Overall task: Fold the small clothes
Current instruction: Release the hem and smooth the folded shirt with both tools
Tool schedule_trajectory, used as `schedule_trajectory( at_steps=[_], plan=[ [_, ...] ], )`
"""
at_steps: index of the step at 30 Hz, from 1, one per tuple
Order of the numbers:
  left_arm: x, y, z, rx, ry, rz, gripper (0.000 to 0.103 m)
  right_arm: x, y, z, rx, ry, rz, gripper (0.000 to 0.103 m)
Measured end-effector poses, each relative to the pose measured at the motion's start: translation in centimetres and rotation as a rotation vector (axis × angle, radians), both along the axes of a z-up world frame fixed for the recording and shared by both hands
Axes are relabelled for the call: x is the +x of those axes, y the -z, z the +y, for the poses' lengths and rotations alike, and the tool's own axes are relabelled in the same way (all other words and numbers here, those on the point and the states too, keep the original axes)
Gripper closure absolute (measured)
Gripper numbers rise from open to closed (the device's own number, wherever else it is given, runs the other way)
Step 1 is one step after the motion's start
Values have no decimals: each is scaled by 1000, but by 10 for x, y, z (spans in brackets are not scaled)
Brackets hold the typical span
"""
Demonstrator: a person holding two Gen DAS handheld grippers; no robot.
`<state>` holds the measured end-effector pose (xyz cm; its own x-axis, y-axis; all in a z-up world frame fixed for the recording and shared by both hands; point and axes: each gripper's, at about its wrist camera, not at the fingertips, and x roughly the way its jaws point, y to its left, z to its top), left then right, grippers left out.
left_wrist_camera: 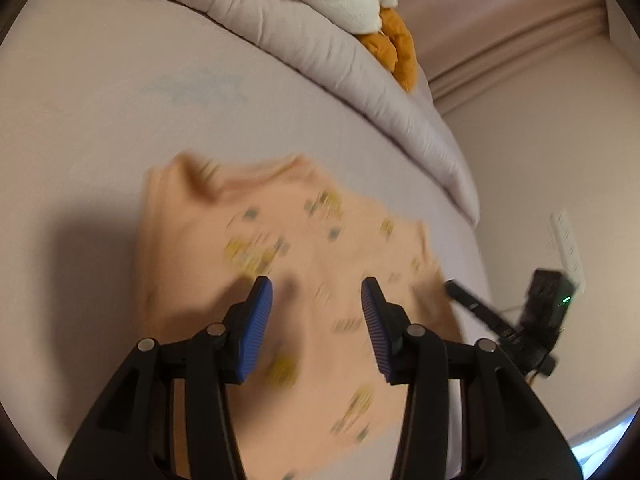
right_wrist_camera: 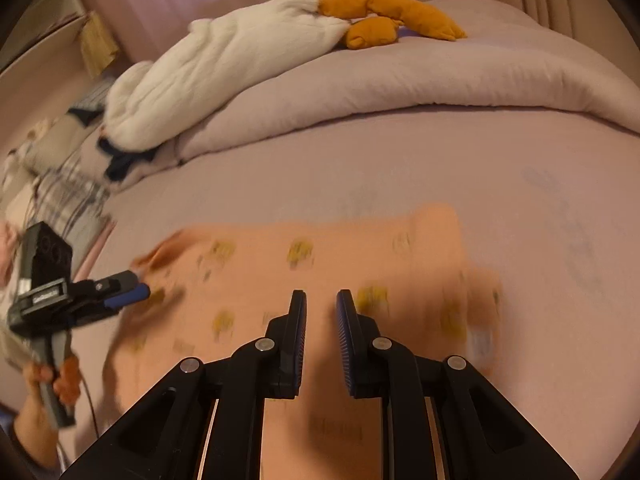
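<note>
Left wrist: peach garment (left_wrist_camera: 304,248) beneath fingers (left_wrist_camera: 256,328).

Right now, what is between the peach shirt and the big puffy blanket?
Only bare pinkish bed sheet lies between the peach shirt and the blanket, seen in the right wrist view.

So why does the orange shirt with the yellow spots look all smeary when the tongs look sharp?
Left wrist view: the peach printed cotton shirt is streaked by motion blur, while the left tongs ride with the camera and stay crisp, casting a dark shadow on the pale sheet. Right wrist view: same smear, right tongs sharp, edges bent by the fisheye.
</note>
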<state>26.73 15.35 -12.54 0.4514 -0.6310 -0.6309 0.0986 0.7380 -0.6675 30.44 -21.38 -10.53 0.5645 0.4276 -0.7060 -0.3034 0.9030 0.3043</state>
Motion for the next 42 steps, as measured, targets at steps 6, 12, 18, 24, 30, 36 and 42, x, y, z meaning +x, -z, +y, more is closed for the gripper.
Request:
schedule_trajectory(
  at_steps=[6, 12, 18, 24, 30, 36, 42],
  plan=[
    [-51, 26, 11, 85, 19, 11, 58, -44, 16, 15, -182, -49, 14, 84],
    [-84, 38, 9, 48, 17, 14, 59, -77, 46, 6, -264, -59, 80, 84],
    [-111, 39, 14, 11, 36, 71, 61, -92, 48, -7, -259, -51, 154, 84],
    [-109, 9, 20, -39, 27, -2, 61, -102, 20, -13, -109, -70, 75, 84],
    [-47, -16, 6, -49, 18, -97, 61, -72, 15, 19, 35, -84, 5, 84],
    [53, 6, -12, -87, -26, -4, 61, -71, 30, 49, 55, -111, 9, 84],
    [92, 17, 30, -81, -230, 40, 61, -78, 27, 37, -26, -100, -13, 84]
  ],
)
